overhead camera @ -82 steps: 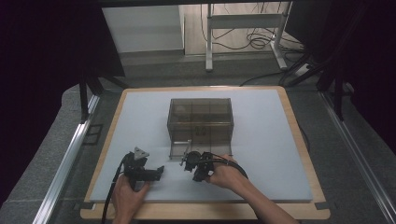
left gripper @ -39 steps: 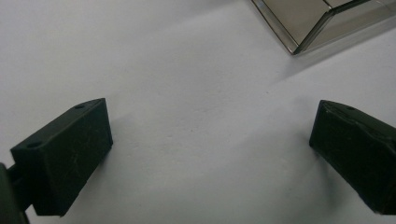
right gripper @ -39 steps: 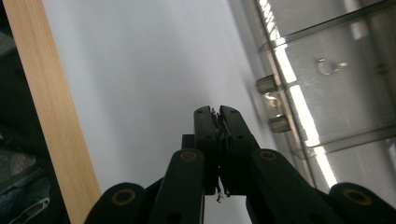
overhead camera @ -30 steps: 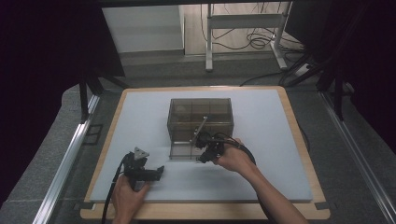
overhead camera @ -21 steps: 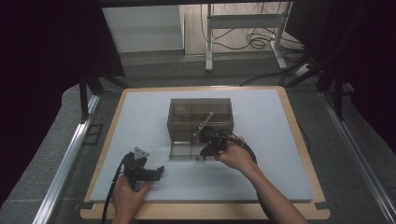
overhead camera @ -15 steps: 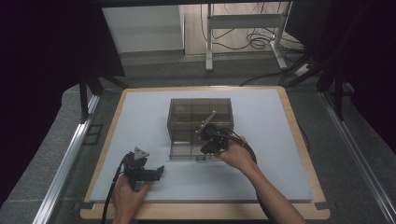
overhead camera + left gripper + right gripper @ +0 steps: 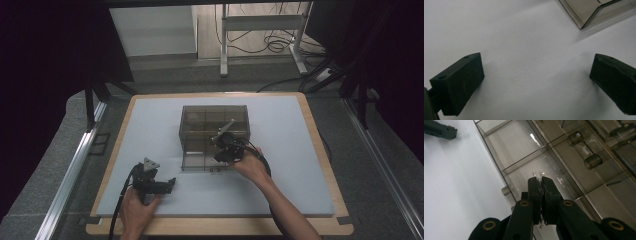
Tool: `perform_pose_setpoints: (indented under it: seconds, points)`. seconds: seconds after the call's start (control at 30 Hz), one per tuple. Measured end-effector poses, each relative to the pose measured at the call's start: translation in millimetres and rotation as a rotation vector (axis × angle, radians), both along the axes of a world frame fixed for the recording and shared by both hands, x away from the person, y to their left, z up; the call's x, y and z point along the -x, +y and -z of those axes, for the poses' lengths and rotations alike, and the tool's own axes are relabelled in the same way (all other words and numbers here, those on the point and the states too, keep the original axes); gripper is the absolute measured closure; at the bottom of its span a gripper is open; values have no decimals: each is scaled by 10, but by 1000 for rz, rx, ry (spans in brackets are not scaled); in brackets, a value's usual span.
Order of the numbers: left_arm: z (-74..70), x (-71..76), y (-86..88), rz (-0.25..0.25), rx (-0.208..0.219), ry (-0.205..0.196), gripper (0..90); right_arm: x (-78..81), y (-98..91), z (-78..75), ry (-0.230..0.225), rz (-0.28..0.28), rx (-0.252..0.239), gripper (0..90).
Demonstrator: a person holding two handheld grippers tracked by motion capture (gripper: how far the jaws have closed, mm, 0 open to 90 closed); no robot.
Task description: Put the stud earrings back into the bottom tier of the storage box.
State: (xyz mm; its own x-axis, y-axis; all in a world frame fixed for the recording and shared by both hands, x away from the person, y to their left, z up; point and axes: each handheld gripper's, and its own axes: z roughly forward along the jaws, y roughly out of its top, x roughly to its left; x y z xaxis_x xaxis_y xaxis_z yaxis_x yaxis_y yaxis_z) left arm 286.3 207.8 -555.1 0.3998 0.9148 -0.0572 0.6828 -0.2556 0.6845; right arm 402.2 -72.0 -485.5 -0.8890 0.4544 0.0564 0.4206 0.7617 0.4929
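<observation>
Right gripper [image 7: 541,180] clenched on small metal bits [image 7: 539,183] over the smoky box [image 7: 524,152] — left gripper [image 7: 534,82] released.

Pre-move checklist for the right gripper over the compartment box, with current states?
1. Right gripper jaws closed: ok. They stand pressed together, with small metal bits glinting between the tips.
2. What the small metal thing is, and whether the grip is firm: cannot tell.
3. Tips over a compartment of the clear box: ok. In the right gripper view they hang above a cell beside the near wall.
4. Target cell free: ok, bare floor under the tips; a clear cylinder part lies in another cell.
5. Left gripper out of the way: ok, open on the white mat, apart from the box.
</observation>
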Motion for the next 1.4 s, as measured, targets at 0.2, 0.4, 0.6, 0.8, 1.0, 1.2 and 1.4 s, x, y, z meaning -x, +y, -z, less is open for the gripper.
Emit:
perform_pose_setpoints:
  seconds: [0.2,0.4,0.6,0.8,1.0,1.2,1.4]
  points:
    - [-1,0,0,0,-1,1,0,-34,9,79,-7,7,2,844]
    - [-2,0,0,0,-1,2,0,-46,33,131,-8,6,11,843]
    - [-1,0,0,0,-1,2,0,-52,56,158,-8,4,20,840]
    - [-2,0,0,0,-1,2,0,-58,60,151,-11,6,21,800]
    - [-1,0,0,0,-1,2,0,-56,54,128,-15,8,19,777]
    - [-1,0,0,0,-1,1,0,-46,40,84,-29,7,16,734]
    - [-1,0,0,0,-1,1,0,-23,23,34,-37,7,4,698]
